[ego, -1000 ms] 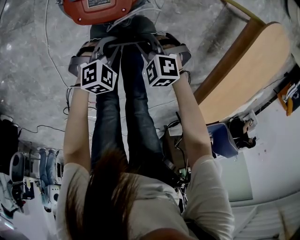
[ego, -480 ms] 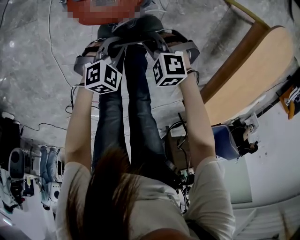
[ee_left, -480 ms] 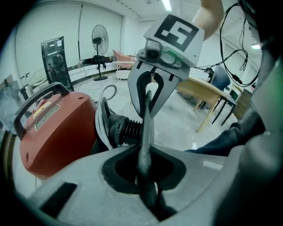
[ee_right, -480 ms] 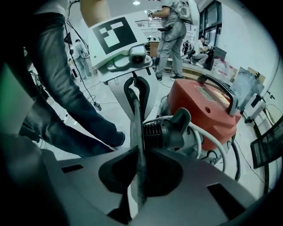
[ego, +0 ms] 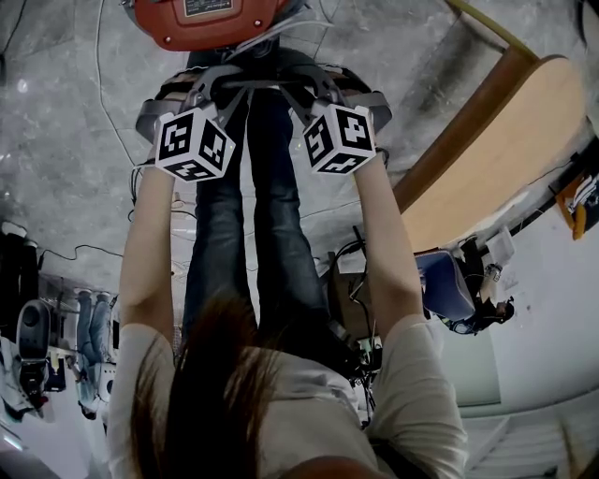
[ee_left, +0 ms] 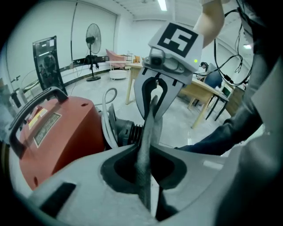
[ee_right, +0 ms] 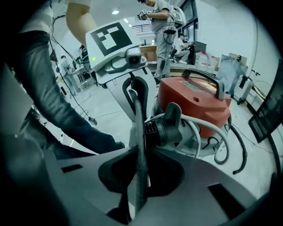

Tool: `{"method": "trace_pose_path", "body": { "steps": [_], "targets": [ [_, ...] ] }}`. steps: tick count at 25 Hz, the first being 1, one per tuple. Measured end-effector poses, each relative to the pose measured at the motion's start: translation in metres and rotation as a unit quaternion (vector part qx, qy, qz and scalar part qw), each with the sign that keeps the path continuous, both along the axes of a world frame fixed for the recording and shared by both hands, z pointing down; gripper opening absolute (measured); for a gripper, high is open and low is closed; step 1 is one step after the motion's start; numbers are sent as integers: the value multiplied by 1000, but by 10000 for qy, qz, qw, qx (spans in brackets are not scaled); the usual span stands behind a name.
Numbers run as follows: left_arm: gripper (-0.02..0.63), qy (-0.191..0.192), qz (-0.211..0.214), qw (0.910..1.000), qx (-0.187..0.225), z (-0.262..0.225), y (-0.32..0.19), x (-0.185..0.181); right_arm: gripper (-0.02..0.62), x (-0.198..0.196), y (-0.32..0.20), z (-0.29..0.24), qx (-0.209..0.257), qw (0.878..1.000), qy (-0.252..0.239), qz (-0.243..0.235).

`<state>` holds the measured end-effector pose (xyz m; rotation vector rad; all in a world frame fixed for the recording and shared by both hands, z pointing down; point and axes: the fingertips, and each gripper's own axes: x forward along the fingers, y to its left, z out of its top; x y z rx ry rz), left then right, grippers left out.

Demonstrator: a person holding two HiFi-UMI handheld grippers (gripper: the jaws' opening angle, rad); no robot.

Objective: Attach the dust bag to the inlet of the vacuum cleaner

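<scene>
A red vacuum cleaner (ego: pixel 201 23) stands on the floor ahead of me, its black ribbed inlet (ee_right: pixel 166 128) facing my grippers. The dust bag's grey fabric edge (ee_left: pixel 143 163) stretches taut between them. The strip runs through the left gripper (ee_left: pixel 147 150), whose jaws are opening but still touch the fabric. The right gripper (ee_right: pixel 138 154) clamps the other end of the bag edge (ee_right: pixel 138 132), its jaws easing open a little too. In the head view the left gripper (ego: pixel 211 82) and right gripper (ego: pixel 316 82) sit side by side just before the vacuum. The bag's body is mostly hidden.
A white hose (ee_right: pixel 208 128) and a black cable (ee_right: pixel 241 145) loop beside the vacuum. A wooden table (ego: pixel 496 140) stands to the right, and thin cables (ego: pixel 103 94) trail over the floor. My own legs (ego: pixel 253 234) are below the grippers. People stand in the background (ee_right: pixel 163 26).
Both grippers stay in front of the vacuum with the bag edge between them. Only a slight sway of the marker cubes shows.
</scene>
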<state>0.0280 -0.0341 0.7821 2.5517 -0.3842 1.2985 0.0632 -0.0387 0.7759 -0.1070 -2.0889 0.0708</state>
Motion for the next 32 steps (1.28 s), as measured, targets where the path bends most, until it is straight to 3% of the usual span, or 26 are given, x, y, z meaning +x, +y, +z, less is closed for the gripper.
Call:
{"method": "trace_pose_path", "body": {
  "steps": [3, 5, 10, 13, 16, 19, 22, 24, 32],
  "targets": [
    [66, -7, 240, 9997, -45, -2, -10, -1, 43, 1, -4, 0, -99, 9997, -24, 232],
    [66, 46, 160, 9998, -117, -1, -10, 3, 43, 3, -8, 0, -24, 9999, 82, 71],
    [57, 294, -762, 9963, -262, 3, -4, 5, 52, -1, -15, 1, 91, 9962, 296, -809],
    [57, 347, -997, 9941, -244, 4, -3, 4, 52, -4, -16, 1, 70, 9950, 297, -948],
    [58, 256, -811, 9961, -216, 2, -4, 3, 52, -4, -15, 0, 21, 9988, 168, -470],
    [64, 113, -247, 9995, -138, -1, -13, 3, 52, -1, -16, 0, 0, 9998, 19, 204],
    [68, 47, 148, 9998, -135, -3, -18, 4, 52, 1, -15, -1, 15, 9989, 19, 470],
    [67, 87, 50, 9998, -171, -3, -16, 3, 52, 0, -14, 0, 52, 9995, 68, 318],
    [58, 479, -1082, 9920, -446, 4, -6, 4, 63, -3, -20, 2, 176, 9953, 282, -908]
  ]
}}
